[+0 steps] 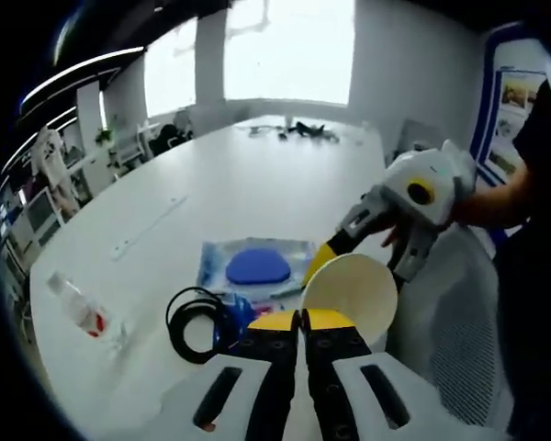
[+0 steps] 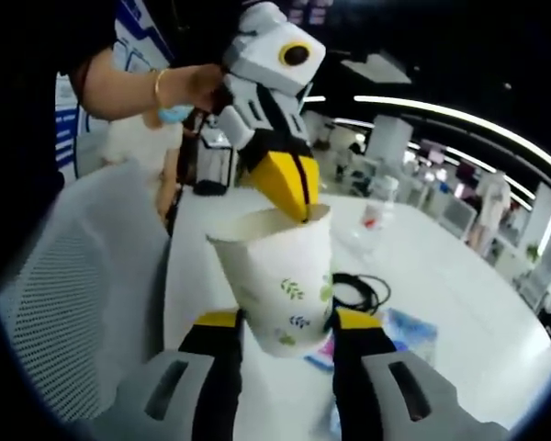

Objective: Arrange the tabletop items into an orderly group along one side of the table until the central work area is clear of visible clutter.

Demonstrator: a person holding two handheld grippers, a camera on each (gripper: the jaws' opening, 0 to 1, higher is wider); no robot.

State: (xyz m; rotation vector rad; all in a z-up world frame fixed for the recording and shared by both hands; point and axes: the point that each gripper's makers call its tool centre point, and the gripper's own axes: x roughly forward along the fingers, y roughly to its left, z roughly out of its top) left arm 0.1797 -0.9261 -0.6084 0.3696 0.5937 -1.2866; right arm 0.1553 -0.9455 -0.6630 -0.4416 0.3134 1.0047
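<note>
While the right gripper (image 2: pixel 285 323) pinches the paper cup (image 2: pixel 280 280) by its sides, the left gripper (image 2: pixel 291 197), jaws pressed together, touches the cup's rim near the table (image 1: pixel 257 184) edge. A hand-over or regrip looks underway; next comes a steady carry sideways. The cup shows leaf prints, no readable writing.

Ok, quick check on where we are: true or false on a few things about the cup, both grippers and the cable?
1. The right gripper has the paper cup between its jaws. True.
2. The left gripper has its jaws wide open. False: they are closed together at the cup's rim.
3. The black cable lies coiled on the table. True.
4. The cup is plain white. False: it carries small leaf prints.
</note>
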